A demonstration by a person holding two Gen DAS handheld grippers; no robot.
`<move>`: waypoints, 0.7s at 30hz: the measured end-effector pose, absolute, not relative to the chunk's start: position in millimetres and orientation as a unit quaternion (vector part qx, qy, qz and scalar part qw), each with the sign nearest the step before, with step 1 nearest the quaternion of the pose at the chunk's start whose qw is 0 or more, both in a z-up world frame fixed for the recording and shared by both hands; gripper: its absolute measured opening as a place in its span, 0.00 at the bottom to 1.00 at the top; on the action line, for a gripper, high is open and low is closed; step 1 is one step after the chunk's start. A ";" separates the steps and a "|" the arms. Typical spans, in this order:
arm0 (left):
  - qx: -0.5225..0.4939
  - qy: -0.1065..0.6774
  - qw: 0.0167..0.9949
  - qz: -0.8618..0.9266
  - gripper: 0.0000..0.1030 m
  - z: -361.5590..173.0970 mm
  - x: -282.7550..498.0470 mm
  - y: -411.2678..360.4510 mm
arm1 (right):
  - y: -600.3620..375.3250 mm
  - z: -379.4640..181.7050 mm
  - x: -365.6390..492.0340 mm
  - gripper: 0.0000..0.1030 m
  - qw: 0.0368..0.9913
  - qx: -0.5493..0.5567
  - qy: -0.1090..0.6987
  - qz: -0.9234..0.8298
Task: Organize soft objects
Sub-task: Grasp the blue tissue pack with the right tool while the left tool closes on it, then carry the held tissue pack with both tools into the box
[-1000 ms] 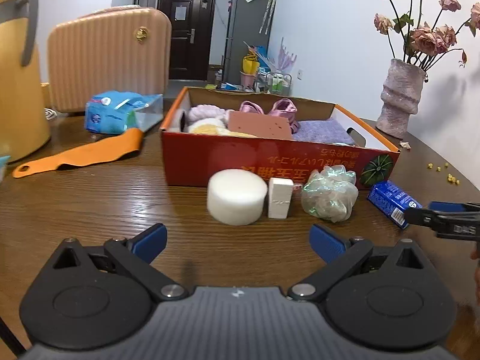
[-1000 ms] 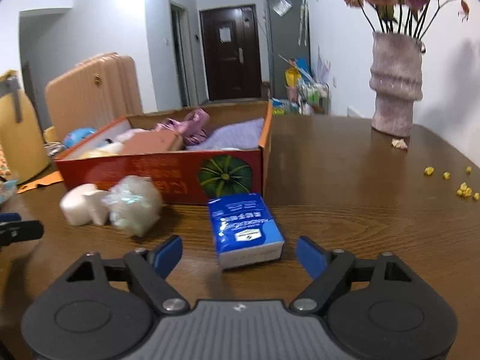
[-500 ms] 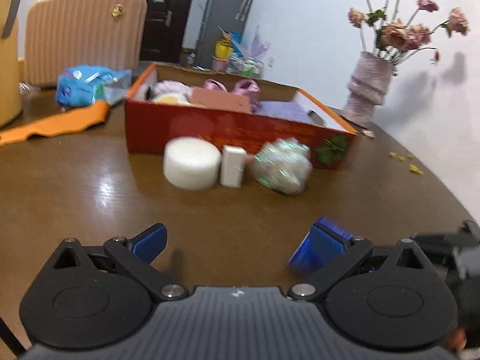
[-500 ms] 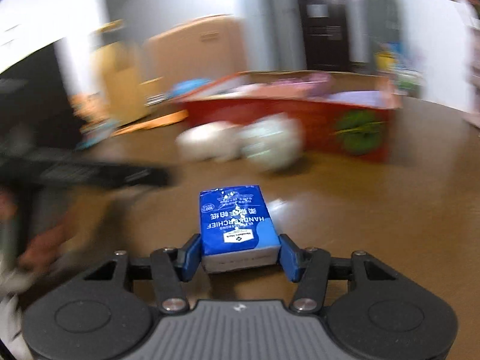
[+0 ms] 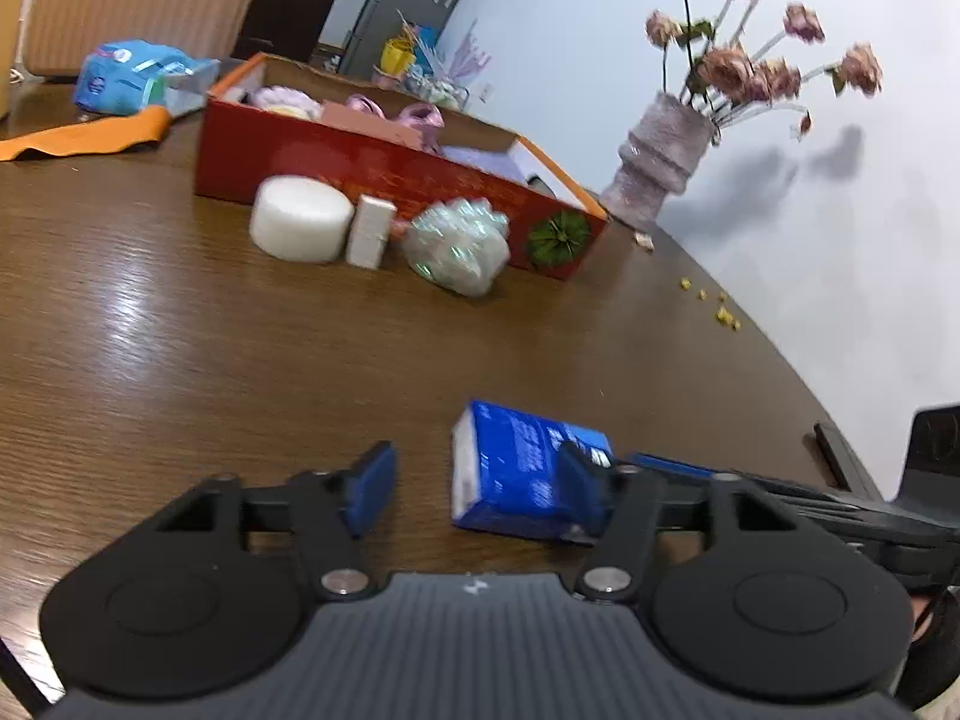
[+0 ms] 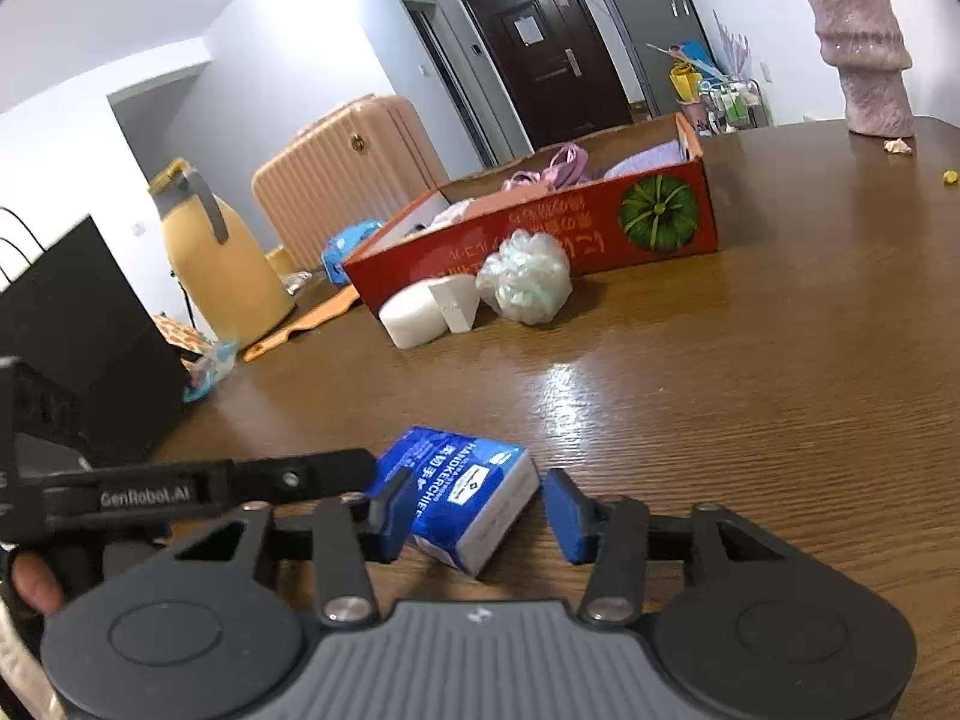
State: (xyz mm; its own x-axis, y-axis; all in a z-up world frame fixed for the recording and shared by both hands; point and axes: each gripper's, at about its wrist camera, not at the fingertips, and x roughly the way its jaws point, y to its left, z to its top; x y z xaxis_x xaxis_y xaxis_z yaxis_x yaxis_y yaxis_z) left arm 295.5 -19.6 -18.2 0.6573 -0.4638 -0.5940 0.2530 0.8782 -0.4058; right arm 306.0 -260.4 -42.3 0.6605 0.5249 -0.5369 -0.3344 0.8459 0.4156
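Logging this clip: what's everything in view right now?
tissue pack: 1, blue, near table edge
box: 1, red, far on table, holding pink and purple soft things
round sponge: 1, white, before box
foam block: 1, white, beside sponge
mesh puff: 1, pale green, before box
vase: 1, pinkish, with dried flowers, right of box
wipes pack: 1, blue, behind box
orange strip: 1, left of box
jug: 1, yellow, far left
suitcase: 1, peach, behind table
table: 1, brown wood
left gripper: black, blue pads, jaws closing, tissue pack between
right gripper: same, closing, tissue pack between
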 end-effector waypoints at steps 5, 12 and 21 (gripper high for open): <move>-0.140 0.367 0.889 -0.234 0.43 -17.8 285.7 -28.4 | -252.9 -48.0 302.3 0.39 0.903 0.151 0.333 0.225; -0.150 0.365 0.894 -0.211 0.48 -21.6 300.4 -19.8 | -250.5 -47.8 303.7 0.36 0.905 0.150 0.332 0.221; -0.165 0.336 0.901 -0.221 0.27 -2.8 312.7 -26.7 | -246.0 -24.2 314.4 0.34 0.915 0.123 0.318 0.216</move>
